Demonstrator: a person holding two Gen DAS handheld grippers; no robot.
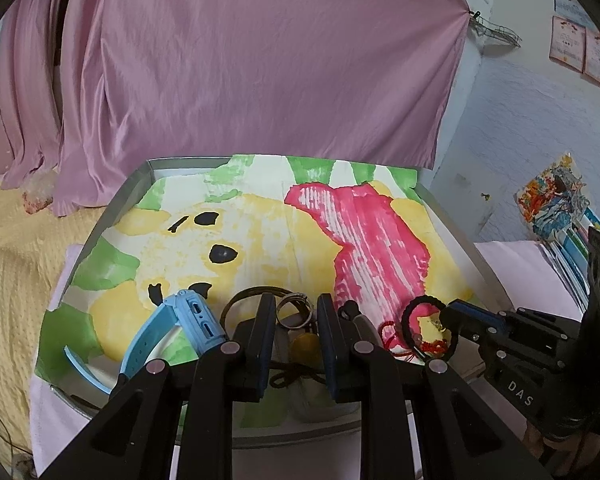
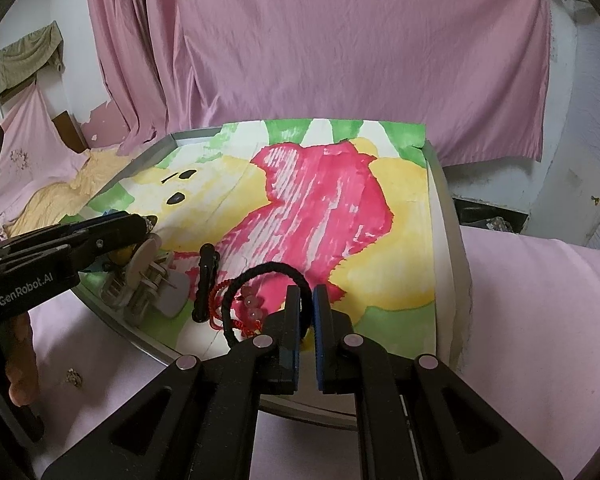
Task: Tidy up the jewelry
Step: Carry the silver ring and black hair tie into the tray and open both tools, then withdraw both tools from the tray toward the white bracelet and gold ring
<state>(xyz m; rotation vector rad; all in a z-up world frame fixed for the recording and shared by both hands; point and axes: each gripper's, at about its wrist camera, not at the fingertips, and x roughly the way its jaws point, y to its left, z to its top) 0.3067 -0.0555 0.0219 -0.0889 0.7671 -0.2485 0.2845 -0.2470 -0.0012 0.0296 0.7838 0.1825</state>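
In the left wrist view, the left gripper has its jaws spread wide, nothing between the pads. Just ahead of the gap lies a small metal ring on a dark cord loop. Outside the left jaw, a light blue plastic watch lies with its strap running back toward the camera. Beyond the right jaw, the right gripper reaches in from the right at a black braided cord bracelet with red beads, its loop lying roughly flat on the painted paper sheet inside the grey metal tray.

The right wrist view alone shows the right gripper nearly closed, a narrow gap remaining; the bracelet lies just left of the jaws, its cord meeting the left fingertip. Whether it is pinched cannot be told. A black clip lies lengthwise away from the camera, farther left.
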